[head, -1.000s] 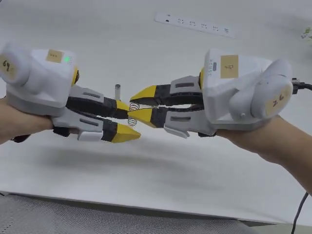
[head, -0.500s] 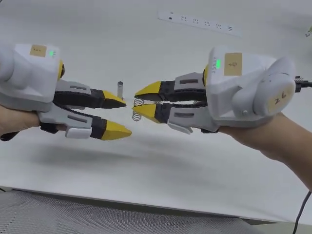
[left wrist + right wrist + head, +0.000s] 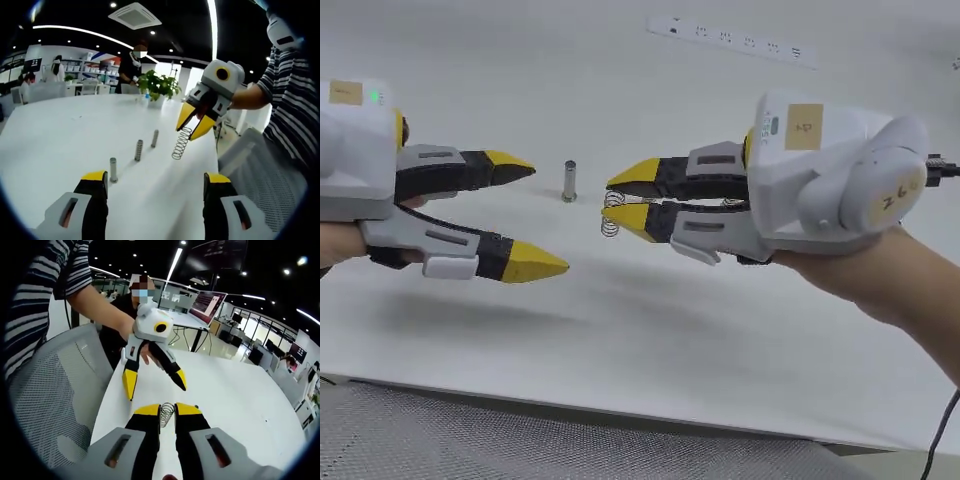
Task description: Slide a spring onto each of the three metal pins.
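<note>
Right gripper (image 3: 613, 197) pinches the thin coil spring (image 3: 609, 226) by its top, dangling in the air near a bare metal pin (image 3: 569, 181), while our left gripper (image 3: 548, 217) gapes wide; we judge it light and squashy, best held at one end.

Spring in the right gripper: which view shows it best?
The left gripper view: the spring hangs side-on, most coils visible, from the right gripper. The head view shows a few coils past the tips; the right gripper view sees it end-on between its jaws.
</note>
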`<state>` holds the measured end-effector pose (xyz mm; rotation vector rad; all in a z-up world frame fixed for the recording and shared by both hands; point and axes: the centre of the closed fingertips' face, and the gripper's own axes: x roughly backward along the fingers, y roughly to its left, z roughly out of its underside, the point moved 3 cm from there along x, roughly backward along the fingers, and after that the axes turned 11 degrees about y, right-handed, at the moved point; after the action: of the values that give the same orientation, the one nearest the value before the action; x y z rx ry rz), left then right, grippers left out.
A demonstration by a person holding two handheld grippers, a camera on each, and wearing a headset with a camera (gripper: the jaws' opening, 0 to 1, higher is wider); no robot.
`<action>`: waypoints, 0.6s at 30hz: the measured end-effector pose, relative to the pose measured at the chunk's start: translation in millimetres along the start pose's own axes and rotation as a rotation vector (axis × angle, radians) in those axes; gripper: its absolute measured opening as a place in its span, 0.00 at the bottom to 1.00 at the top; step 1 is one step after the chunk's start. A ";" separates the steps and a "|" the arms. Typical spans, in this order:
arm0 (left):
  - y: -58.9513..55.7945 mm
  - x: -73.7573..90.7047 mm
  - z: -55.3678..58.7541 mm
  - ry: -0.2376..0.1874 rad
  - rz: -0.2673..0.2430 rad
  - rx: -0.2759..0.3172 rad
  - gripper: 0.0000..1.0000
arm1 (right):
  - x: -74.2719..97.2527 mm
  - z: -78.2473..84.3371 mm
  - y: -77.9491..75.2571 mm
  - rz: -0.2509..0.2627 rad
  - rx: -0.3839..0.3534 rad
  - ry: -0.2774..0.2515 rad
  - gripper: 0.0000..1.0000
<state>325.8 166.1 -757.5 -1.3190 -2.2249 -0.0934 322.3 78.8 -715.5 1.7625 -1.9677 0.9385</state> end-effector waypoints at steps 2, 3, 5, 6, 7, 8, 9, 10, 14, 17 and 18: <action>4.2 3.0 0.1 -0.013 -0.020 0.019 0.79 | -0.3 0.4 0.0 0.003 0.004 0.002 0.08; 8.4 4.7 -0.1 -0.024 -0.046 0.033 0.84 | -0.7 0.5 0.2 0.004 0.006 0.002 0.08; 12.1 6.7 0.5 -0.030 -0.072 0.038 0.91 | -1.1 0.9 -0.3 0.006 0.008 0.004 0.08; 13.4 8.4 1.0 -0.032 -0.080 0.040 0.94 | -1.6 1.1 -0.3 0.006 0.006 0.004 0.08; 14.3 9.2 1.2 -0.034 -0.085 0.045 0.96 | -1.9 1.3 -0.5 0.007 0.006 0.004 0.08; 15.3 10.7 1.3 -0.040 -0.091 0.051 0.97 | -2.5 2.1 -0.8 0.007 0.005 0.006 0.08; 15.5 11.6 1.7 -0.042 -0.090 0.055 0.98 | -3.0 2.7 -0.8 0.006 0.004 0.008 0.08; 15.9 12.5 2.6 -0.043 -0.091 0.061 0.98 | -3.7 3.5 -1.0 0.006 0.005 0.011 0.08; 16.0 13.6 5.4 -0.041 -0.095 0.069 0.98 | -4.7 4.7 -2.2 0.008 0.004 0.013 0.08; 15.6 14.9 6.5 -0.047 -0.098 0.074 0.98 | -6.4 6.2 -4.8 0.012 0.000 0.017 0.08; 15.7 15.4 6.9 -0.050 -0.099 0.076 0.98 | -7.4 6.9 -6.5 0.014 -0.003 0.019 0.08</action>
<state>330.3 188.7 -759.2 -1.1823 -2.3120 -0.0120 331.0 79.6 -723.6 1.7337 -1.9717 0.9526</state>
